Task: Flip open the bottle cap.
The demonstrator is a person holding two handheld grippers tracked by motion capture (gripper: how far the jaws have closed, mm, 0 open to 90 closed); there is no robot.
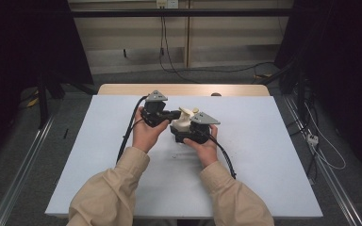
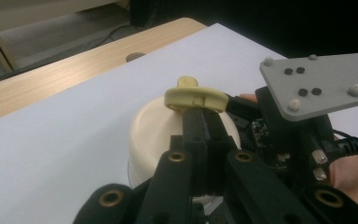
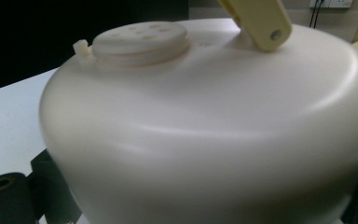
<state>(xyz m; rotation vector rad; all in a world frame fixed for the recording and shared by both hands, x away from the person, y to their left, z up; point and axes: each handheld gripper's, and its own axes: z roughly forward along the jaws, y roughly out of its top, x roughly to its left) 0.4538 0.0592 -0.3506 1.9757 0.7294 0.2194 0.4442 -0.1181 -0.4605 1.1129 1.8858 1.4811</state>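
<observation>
A cream pot (image 1: 181, 124) with a rounded body is held just above the white table cover, near its middle. On its top sit a round vented cap (image 3: 140, 41) and a yellow handle (image 2: 196, 97). My left gripper (image 1: 178, 113) reaches in from the left and is shut on that yellow handle. My right gripper (image 1: 183, 130), with its grey plate (image 2: 321, 84), holds the pot from the near right side. Its jaws sit on either side of the cream body (image 3: 214, 140), which hides their tips.
The white cover (image 1: 264, 155) lies over a wooden table whose far edge (image 1: 184, 89) shows a round hole (image 1: 215, 94). Black cables (image 1: 125, 139) trail from both grippers toward the person. Metal rails and floor cables run along both sides.
</observation>
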